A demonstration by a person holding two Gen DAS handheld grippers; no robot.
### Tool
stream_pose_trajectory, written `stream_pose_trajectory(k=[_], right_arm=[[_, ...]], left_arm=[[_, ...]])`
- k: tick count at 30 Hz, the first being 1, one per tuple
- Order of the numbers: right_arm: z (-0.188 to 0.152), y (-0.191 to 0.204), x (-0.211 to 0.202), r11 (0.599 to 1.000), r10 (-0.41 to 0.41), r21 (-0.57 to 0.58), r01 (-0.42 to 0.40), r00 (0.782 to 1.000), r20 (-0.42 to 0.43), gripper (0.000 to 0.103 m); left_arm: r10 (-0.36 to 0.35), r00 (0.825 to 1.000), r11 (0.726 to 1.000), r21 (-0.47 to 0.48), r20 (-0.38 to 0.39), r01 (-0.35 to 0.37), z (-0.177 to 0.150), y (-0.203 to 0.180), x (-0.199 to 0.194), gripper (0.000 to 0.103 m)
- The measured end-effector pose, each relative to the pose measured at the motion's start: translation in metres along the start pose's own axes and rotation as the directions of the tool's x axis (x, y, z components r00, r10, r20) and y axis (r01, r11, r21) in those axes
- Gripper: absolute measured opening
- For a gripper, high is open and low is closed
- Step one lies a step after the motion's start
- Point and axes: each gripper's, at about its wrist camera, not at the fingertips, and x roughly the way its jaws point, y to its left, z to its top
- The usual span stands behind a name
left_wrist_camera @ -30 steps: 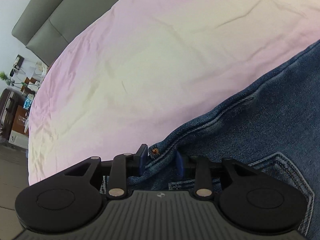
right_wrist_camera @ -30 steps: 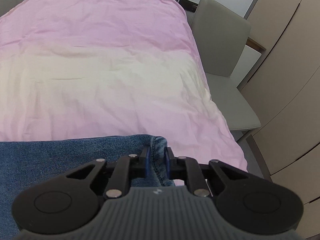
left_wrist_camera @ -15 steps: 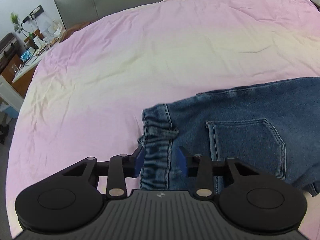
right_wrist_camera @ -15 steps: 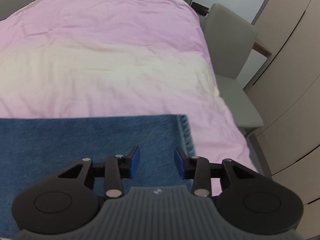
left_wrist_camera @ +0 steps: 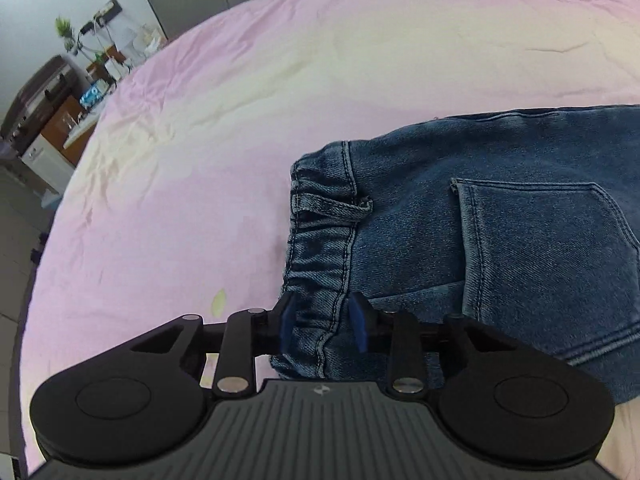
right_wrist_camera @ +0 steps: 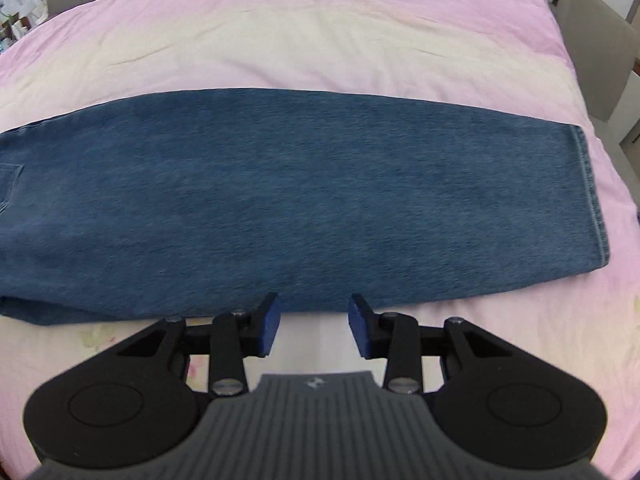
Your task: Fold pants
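The left gripper (left_wrist_camera: 322, 322) has its blue pads spread either side of the jeans' (left_wrist_camera: 480, 232) elastic waistband, with no clear pinch on the cloth. The right gripper (right_wrist_camera: 314, 326) is spread with nothing between its pads, just off the long near edge of the jeans. The jeans lie folded lengthwise, flat across the pink bedsheet (right_wrist_camera: 320, 32), hem toward the bed's right edge.

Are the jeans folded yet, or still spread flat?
Folded once lengthwise: the jeans lie as one leg-wide strip on the bedspread, hem at one end, waistband and back pocket at the other.
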Motion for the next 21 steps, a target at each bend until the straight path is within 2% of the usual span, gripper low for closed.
stream_pose_trajectory(k=[5, 12, 16, 20, 21], right_arm=[[-0.022, 0.07, -0.014, 0.987, 0.132, -0.102, -0.128, 0.99, 0.042, 0.034], [-0.046, 0.177, -0.023, 0.918, 0.346, -0.23, -0.322, 0.936, 0.068, 0.034], [-0.047, 0.225, -0.01, 0.89, 0.388, -0.277, -0.361, 0.92, 0.049, 0.034], [-0.035, 0.255, 0.014, 0.898, 0.363, -0.284, -0.337, 0.931, 0.045, 0.034], [-0.031, 0.26, 0.021, 0.904, 0.352, -0.28, -0.324, 0.934, 0.056, 0.034]], left_arm=[[-0.071, 0.996, 0.997, 0.03, 0.061, 0.069, -0.024, 0.005, -0.043, 0.038], [-0.068, 0.996, 0.997, 0.039, 0.059, 0.066, -0.044, 0.022, -0.043, 0.038], [-0.082, 0.995, 0.994, 0.074, 0.063, 0.078, -0.048, 0.028, -0.035, 0.038], [-0.1, 0.992, 0.991, 0.098, 0.076, 0.093, -0.049, 0.026, -0.019, 0.038], [-0.11, 0.991, 0.991, 0.091, 0.071, 0.103, -0.049, 0.027, -0.014, 0.034]])
